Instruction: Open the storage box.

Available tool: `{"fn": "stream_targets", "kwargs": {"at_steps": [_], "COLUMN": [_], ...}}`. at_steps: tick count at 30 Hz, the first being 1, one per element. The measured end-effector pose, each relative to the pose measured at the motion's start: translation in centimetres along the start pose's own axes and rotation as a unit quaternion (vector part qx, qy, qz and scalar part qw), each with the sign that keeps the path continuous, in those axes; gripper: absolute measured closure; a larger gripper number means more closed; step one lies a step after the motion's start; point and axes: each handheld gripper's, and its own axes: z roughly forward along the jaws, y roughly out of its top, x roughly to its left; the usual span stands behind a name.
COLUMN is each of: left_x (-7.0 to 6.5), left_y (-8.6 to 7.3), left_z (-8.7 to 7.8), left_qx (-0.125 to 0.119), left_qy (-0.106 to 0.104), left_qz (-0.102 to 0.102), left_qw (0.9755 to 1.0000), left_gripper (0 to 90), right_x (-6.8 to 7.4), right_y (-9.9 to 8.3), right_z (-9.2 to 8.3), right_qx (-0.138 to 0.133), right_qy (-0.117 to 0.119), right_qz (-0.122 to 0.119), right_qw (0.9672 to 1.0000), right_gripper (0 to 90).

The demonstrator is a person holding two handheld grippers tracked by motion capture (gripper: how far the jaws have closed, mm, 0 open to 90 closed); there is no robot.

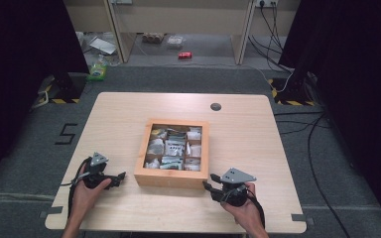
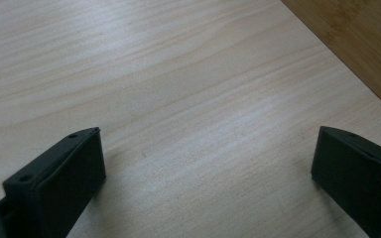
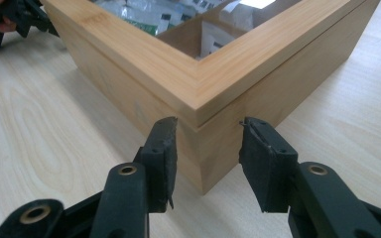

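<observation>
Right claw straddles the near right corner of the wooden box, one jaw on each side of the corner edge. Its jaws are partly apart; the left one sits against or just beside the box wall, the right one stands just clear of the other wall. I cannot confirm that the pads press, so I treat this as no grip yet.

The wooden box stands at the centre of the surface, lid seam visible just below the top frame. Through its open or glazed top I see dividers and small white packets in the compartments. In the high view, the right claw meets the box at about 5 o'clock of its outline.

Left claw is wide open with nothing between its jaws, resting low over bare surface. In the high view, it lies at about 8 o'clock of the box, near but apart from the left wall.

Risks from this position, as I judge them:
- Closing on a corner gives two angled contact faces. The pads may slide off the edge and the box may rotate on the surface.
- If the jaws catch above the seam only, the top frame may lift or twist alone and packets could spill.
- The left claw does not brace the box, so a push from the right would shift it toward 9 o'clock.
</observation>
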Motion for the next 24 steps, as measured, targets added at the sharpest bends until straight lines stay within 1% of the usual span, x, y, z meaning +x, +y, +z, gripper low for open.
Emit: {"fn": "stream_targets", "kwargs": {"at_steps": [3,5,6,8,10,12,17,24], "left_x": [0.0,0.0,0.0,0.0,0.0,0.0,0.0,0.0], "left_y": [0.0,0.0,0.0,0.0,0.0,0.0,0.0,0.01], "left_z": [0.0,0.0,-0.01,-0.01,0.0,0.0,0.0,0.0], "left_qx": [0.0,0.0,0.0,0.0,0.0,0.0,0.0,0.0], "left_qy": [0.0,0.0,0.0,0.0,0.0,0.0,0.0,0.0], "left_qz": [0.0,0.0,0.0,0.0,0.0,0.0,0.0,0.0], "left_qw": [1.0,1.0,1.0,1.0,1.0,1.0,1.0,1.0], "left_gripper": [0.0,0.0,0.0,0.0,0.0,0.0,0.0,0.0], "right_x": [0.03,0.16,0.28,0.48,0.44,0.51,0.59,0.57], "right_y": [0.11,0.08,0.1,0.17,0.22,0.24,0.24,0.44], "right_z": [0.05,0.31,0.42,0.53,0.46,0.43,0.4,0.32], "right_qx": [-0.005,-0.007,-0.005,-0.004,-0.01,-0.009,-0.011,-0.021], "right_qy": [0.0,0.005,0.006,0.001,0.001,-0.002,-0.003,-0.002], "right_qz": [-0.001,0.003,-0.001,-0.005,-0.002,-0.006,-0.003,-0.009], "right_qw": [1.0,1.0,1.0,1.0,1.0,0.9999,0.9999,0.9997], "right_gripper": [59.1,60.3,60.0,58.9,60.2,60.2,60.8,61.4]}}
